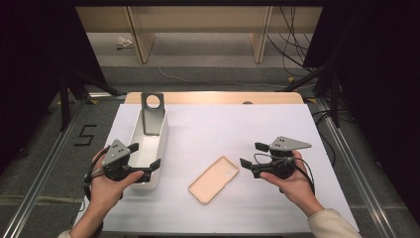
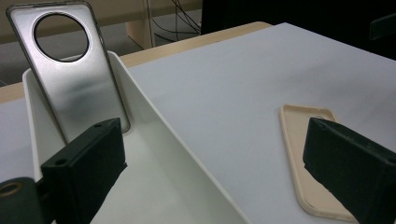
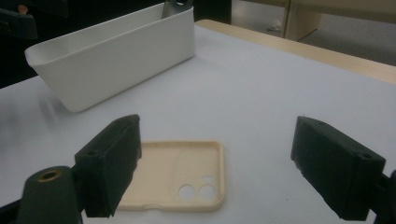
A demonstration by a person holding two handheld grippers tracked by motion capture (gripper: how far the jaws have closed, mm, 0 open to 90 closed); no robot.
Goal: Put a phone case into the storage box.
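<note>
Both tongs released, jaws spread wide: right gripper (image 1: 250, 155) hovers beside the beige phone case (image 1: 214, 179) lying hollow-up at lower centre, probably lining up a grab, while left gripper (image 1: 143, 156) straddles the white bin (image 1: 162, 148) (its view reveals the silver case (image 2: 70, 70) leaning upright inside).
</note>
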